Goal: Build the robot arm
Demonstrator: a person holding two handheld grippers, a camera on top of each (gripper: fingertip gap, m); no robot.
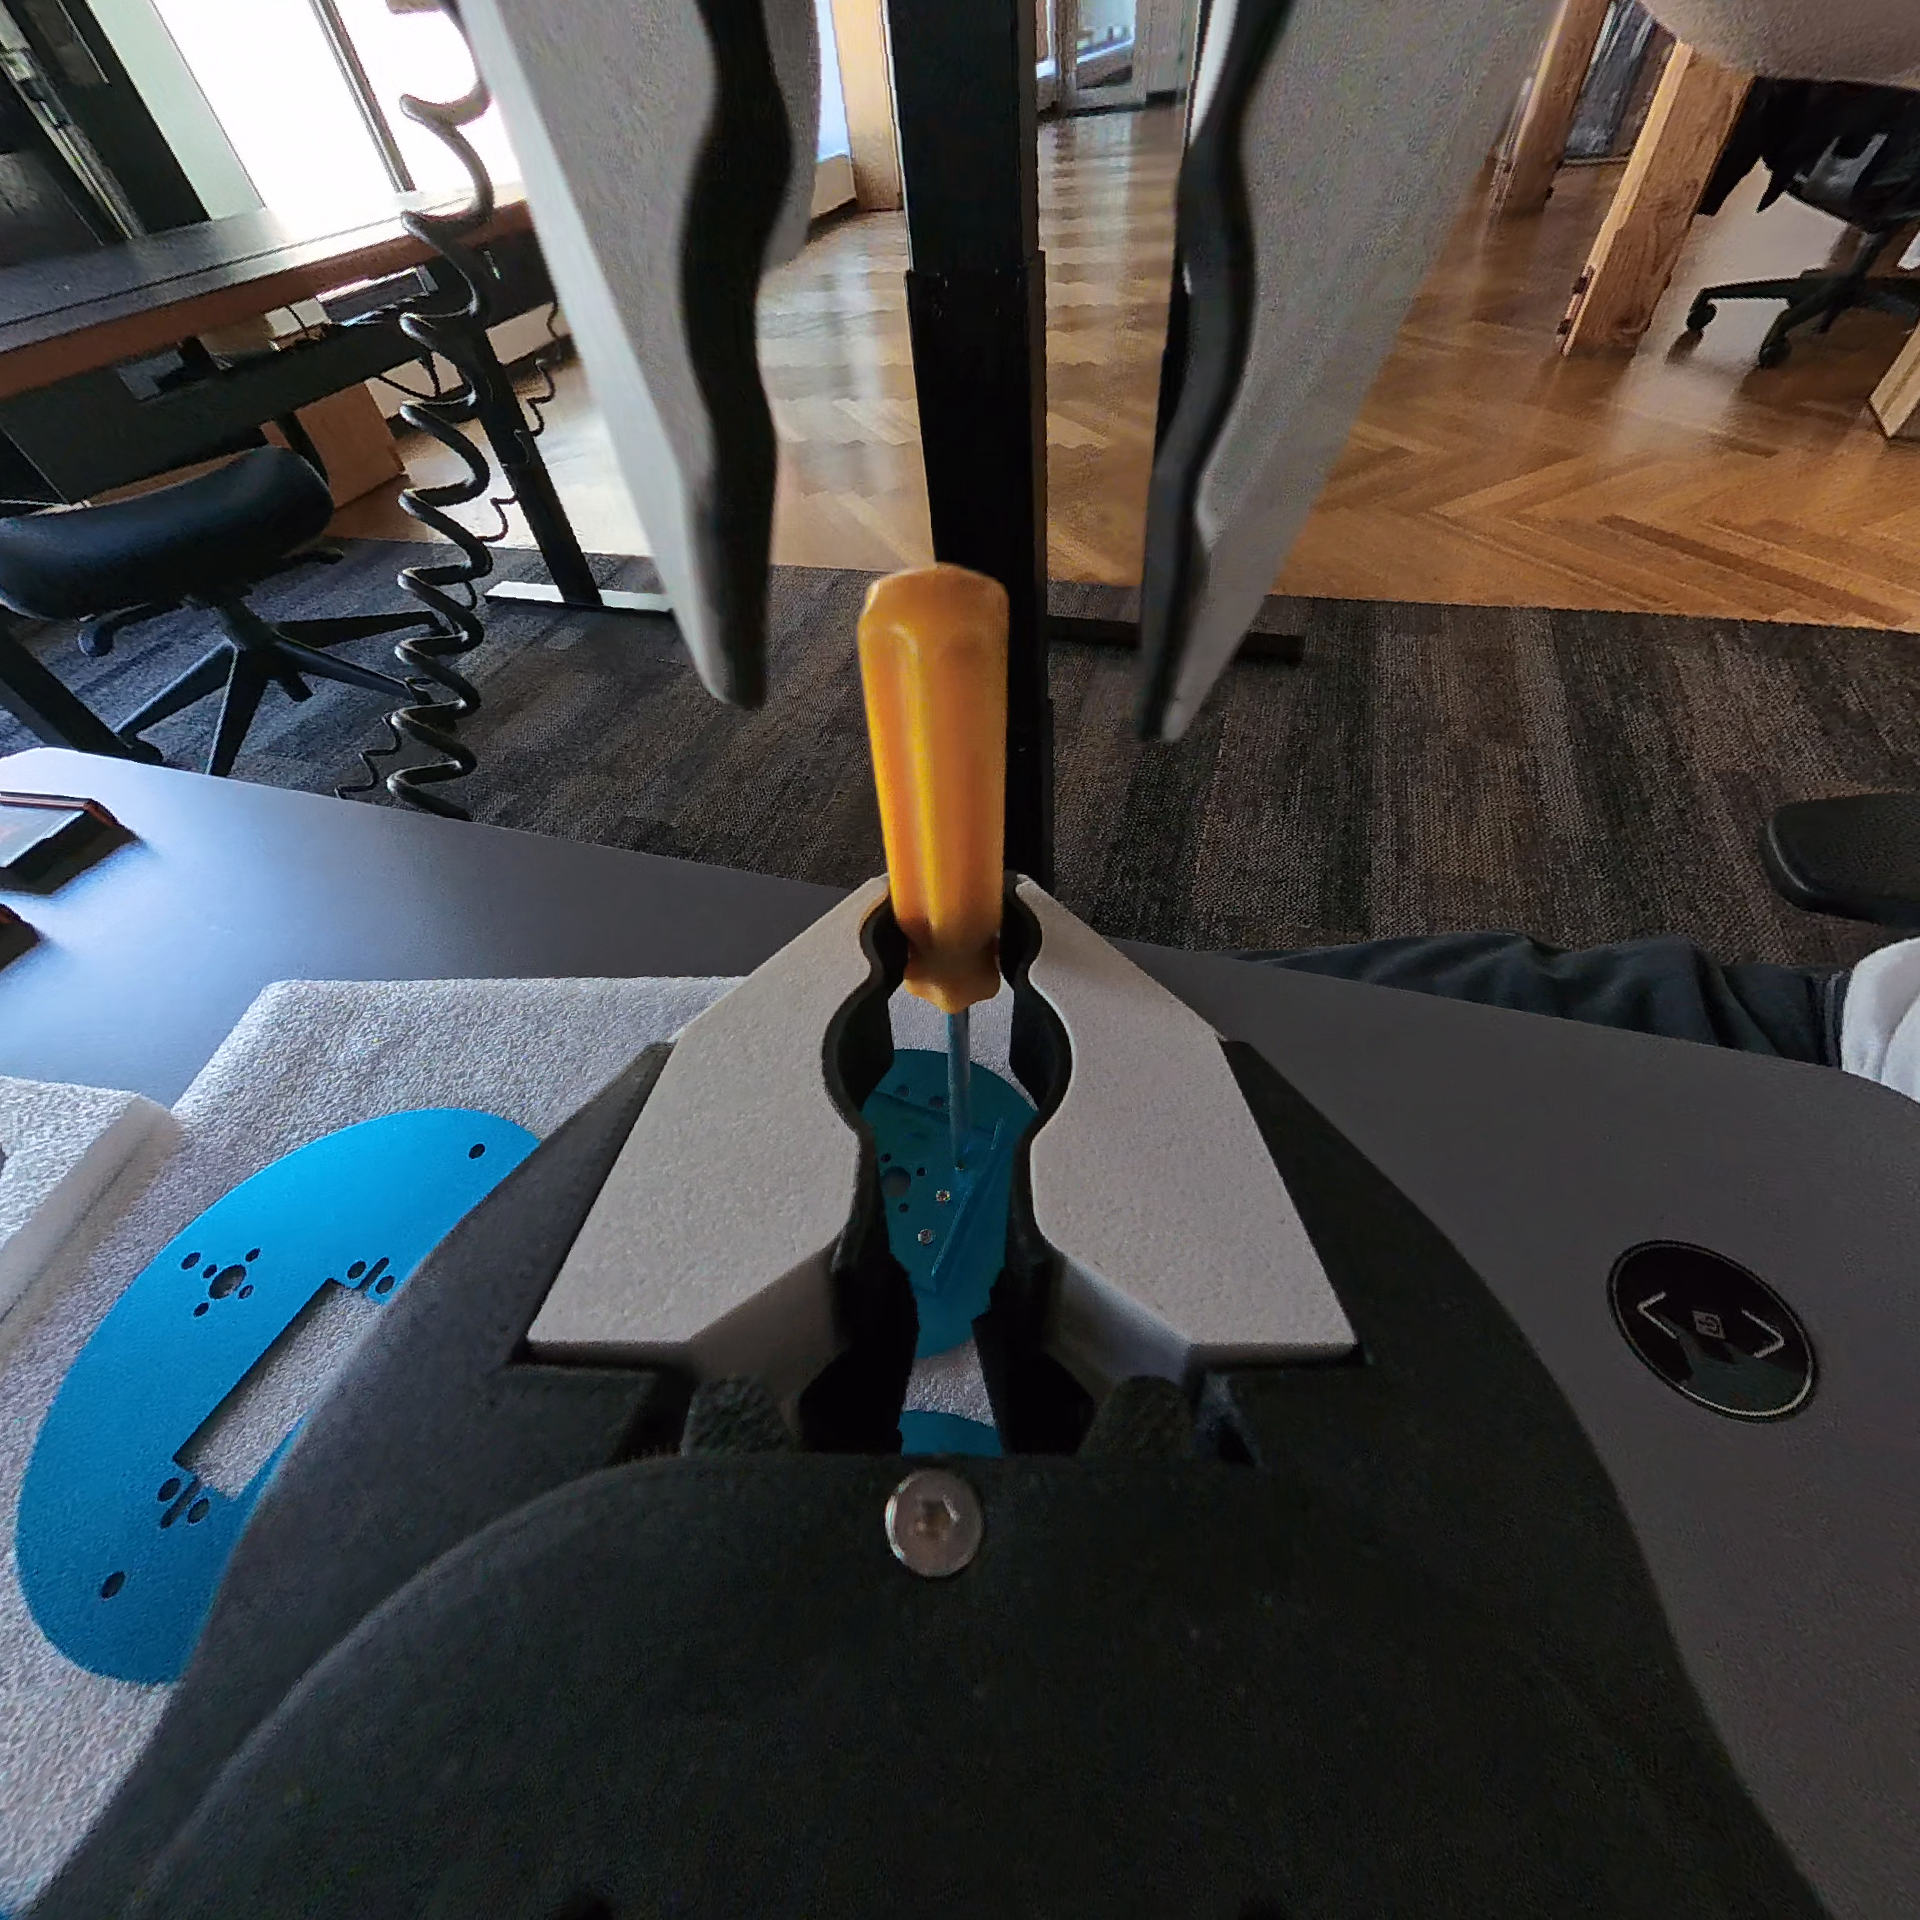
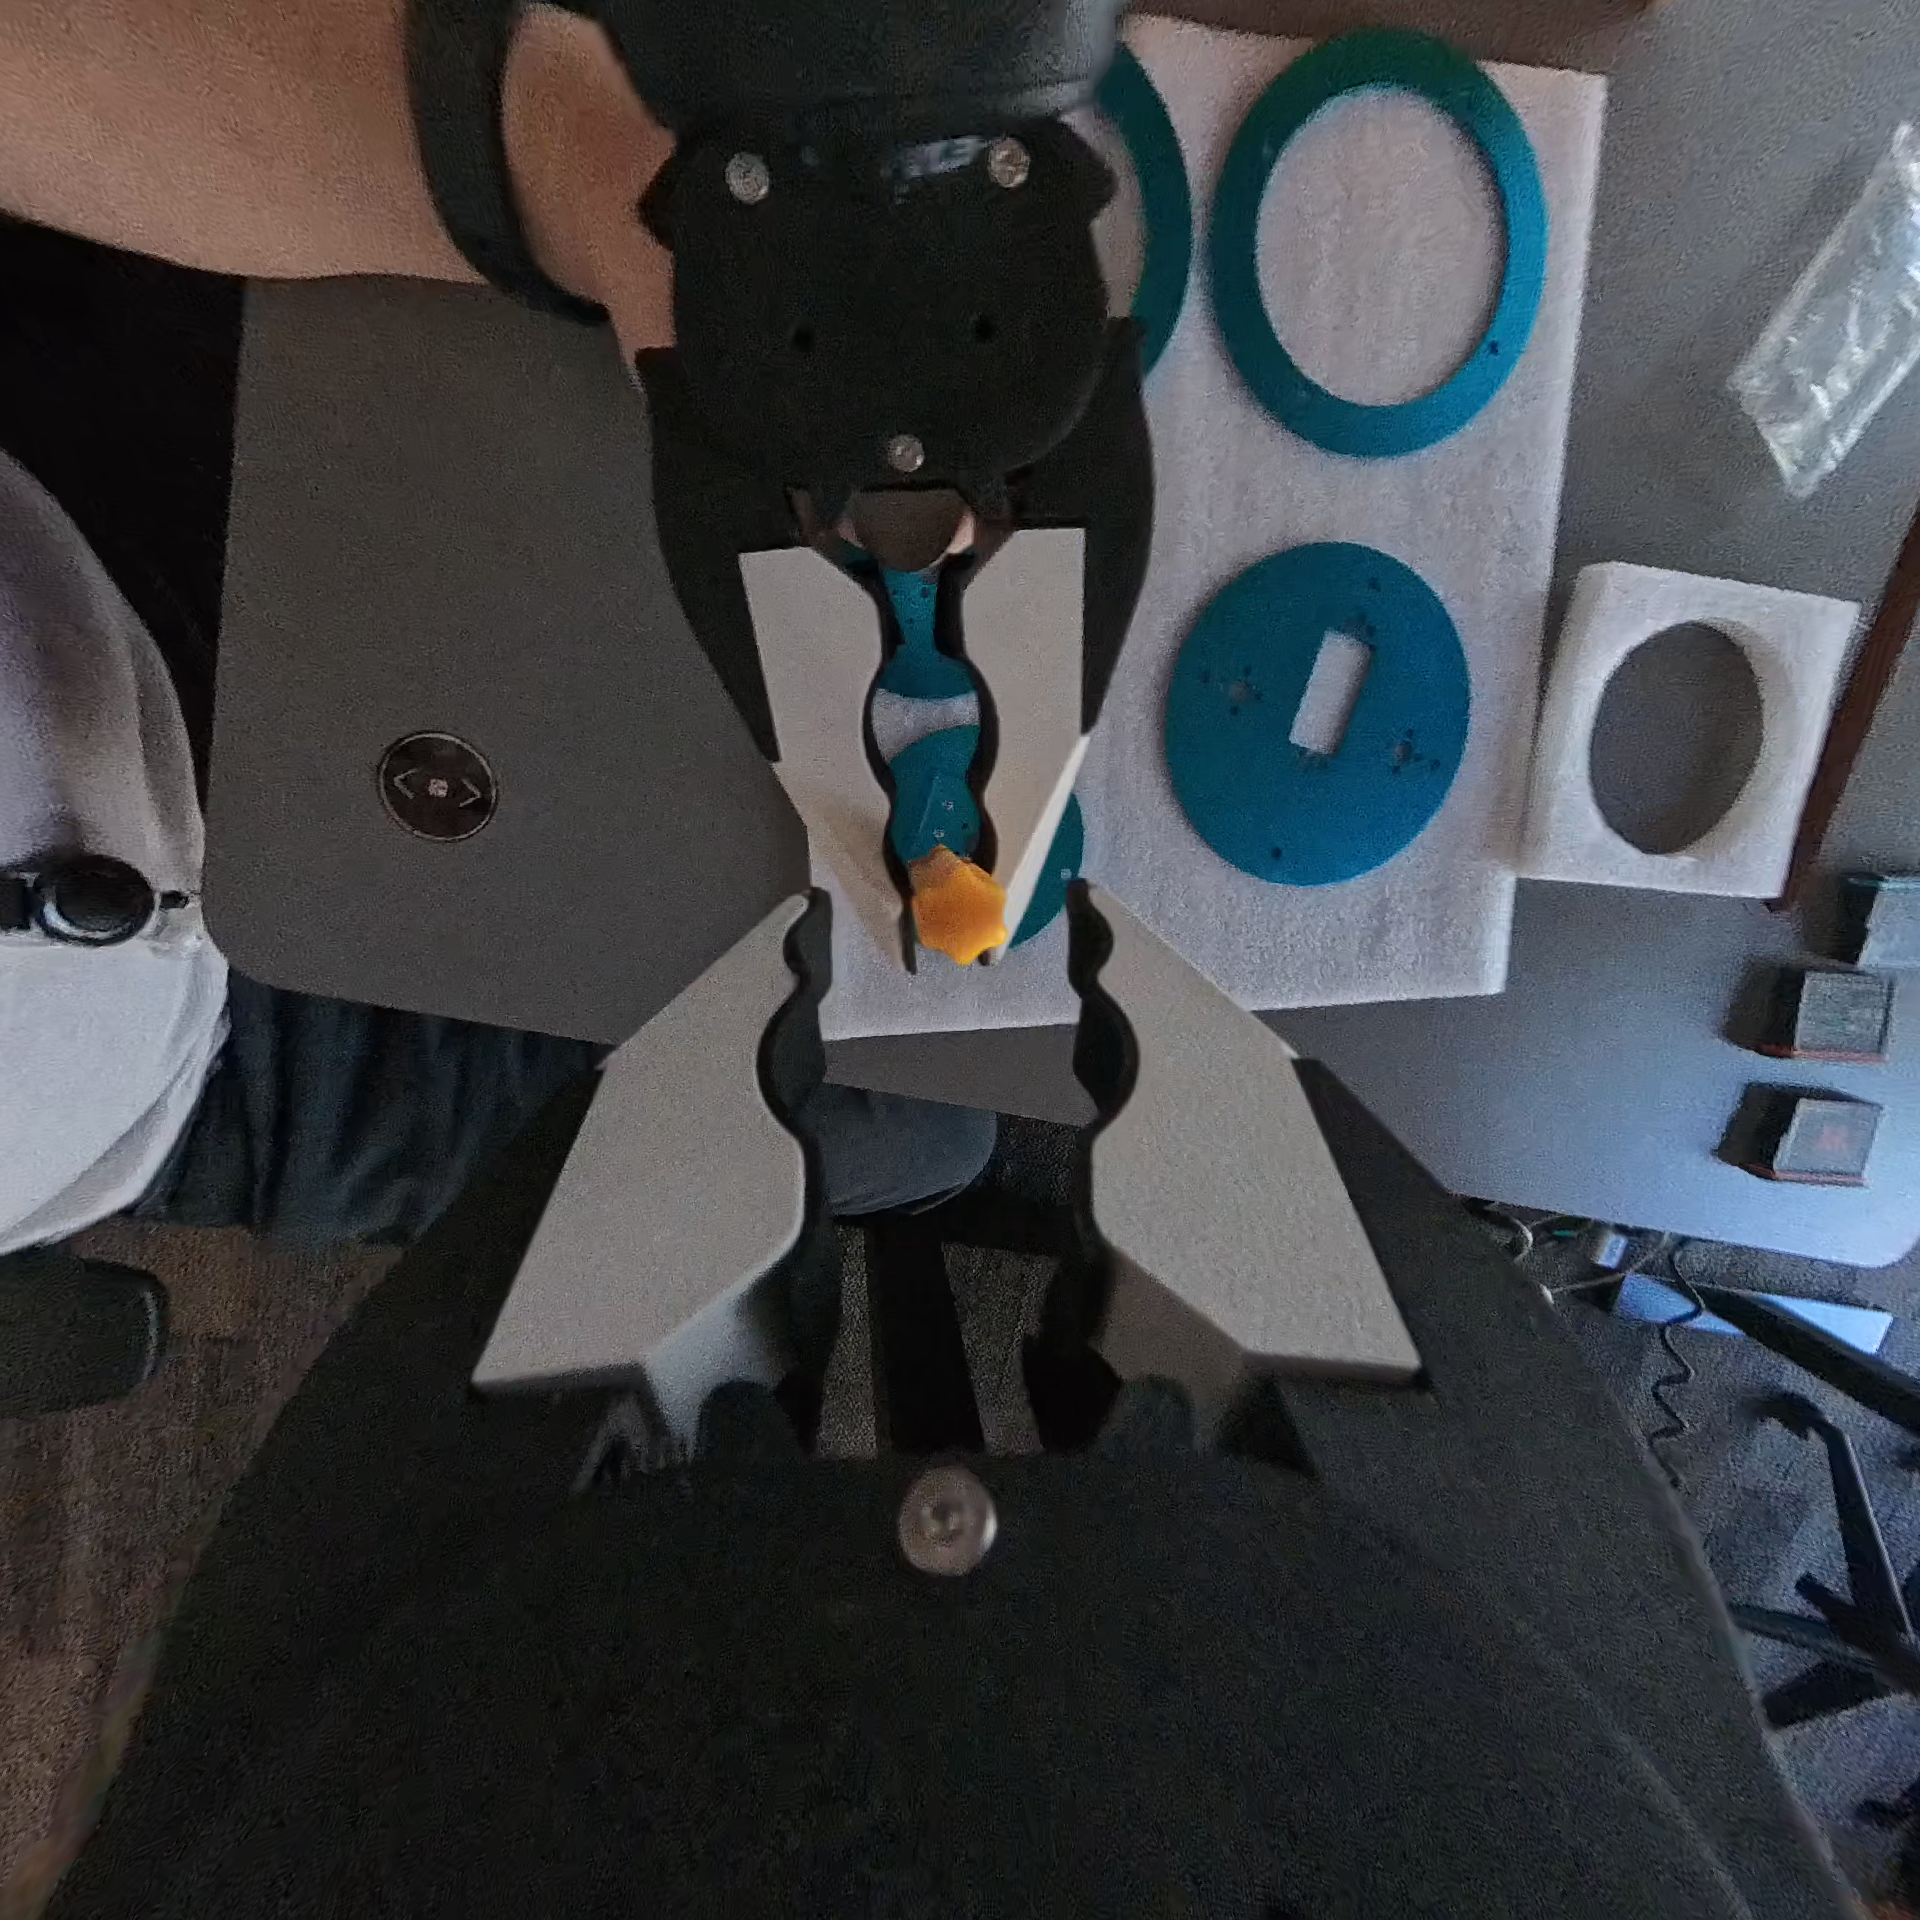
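Observation:
My left gripper [image 1: 948, 904] is shut on the lower part of an orange screwdriver handle [image 1: 935, 748] and holds it upright. The thin shaft [image 1: 958, 1101] points down, its tip on a blue plate with small holes [image 1: 925, 1195]. My right gripper [image 2: 943, 899] is open, fingers on either side of the handle's top end [image 2: 956, 914], not touching it. In the left wrist view the right gripper's fingers [image 1: 727, 582] hang from above on both sides of the handle. The blue plate lies on a white foam sheet [image 2: 1299, 520].
On the foam lie a blue disc with a rectangular slot [image 2: 1320, 717] and a blue ring [image 2: 1382, 239]. Beside it are a white foam frame [image 2: 1558, 727], a clear plastic bag [image 2: 1839, 322] and small dark boxes [image 2: 1818, 1013]. The grey desk [image 1: 1455, 1091] has a round black inset [image 1: 1709, 1330].

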